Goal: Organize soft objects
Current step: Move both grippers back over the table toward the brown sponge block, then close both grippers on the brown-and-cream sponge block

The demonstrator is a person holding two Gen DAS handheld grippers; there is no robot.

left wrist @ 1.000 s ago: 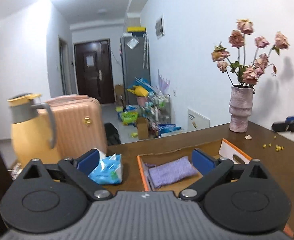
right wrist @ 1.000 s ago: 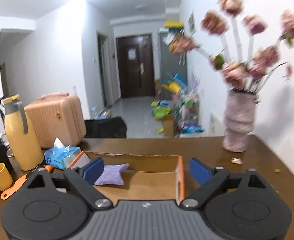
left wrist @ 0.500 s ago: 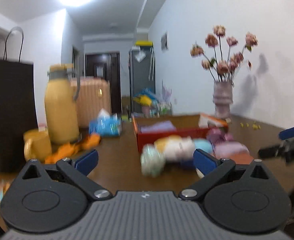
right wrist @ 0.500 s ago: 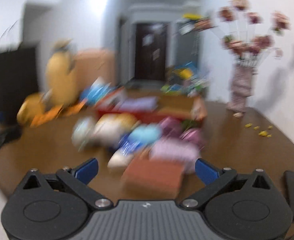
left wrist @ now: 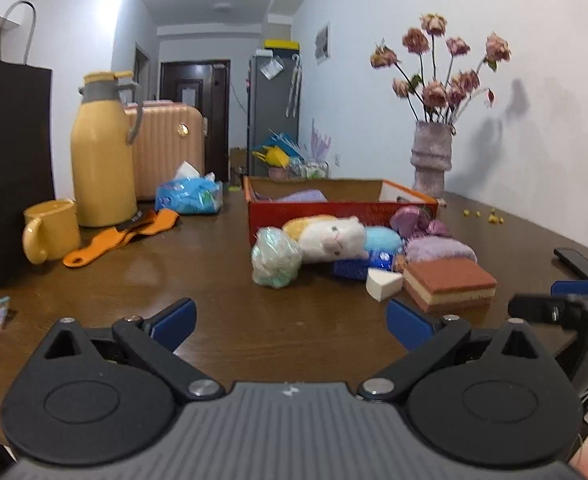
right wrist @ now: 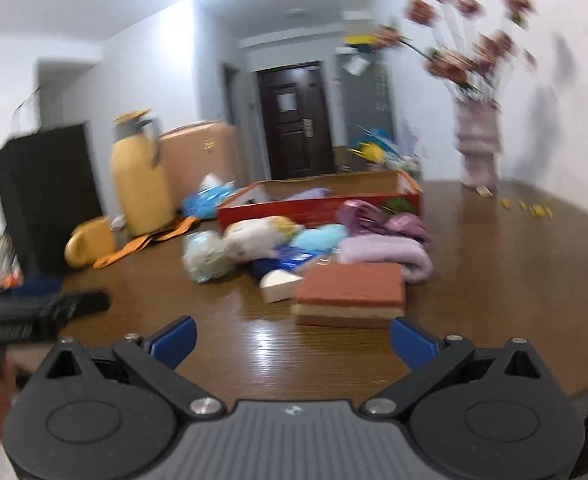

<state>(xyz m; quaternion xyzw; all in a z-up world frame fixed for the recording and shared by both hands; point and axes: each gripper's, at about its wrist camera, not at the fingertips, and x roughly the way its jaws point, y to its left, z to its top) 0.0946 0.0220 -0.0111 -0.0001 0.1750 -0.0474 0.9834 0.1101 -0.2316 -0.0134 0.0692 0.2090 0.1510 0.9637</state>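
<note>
A pile of soft things lies on the brown table in front of a red-orange box: a brown and cream sponge block, a white wedge sponge, a white plush toy, a pale green mesh ball, a lilac towel. A purple cloth lies in the box. My left gripper is open and empty, near the front edge. My right gripper is open and empty, just short of the sponge block.
A yellow jug, yellow mug, orange strap and blue tissue pack stand at the left. A black bag is at far left. A vase of dried roses is at back right. A dark remote lies at right.
Both grippers have pulled back from over the box toward the table's front edge and dropped lower. The pile of soft things now lies ahead of them. Both stay open.
</note>
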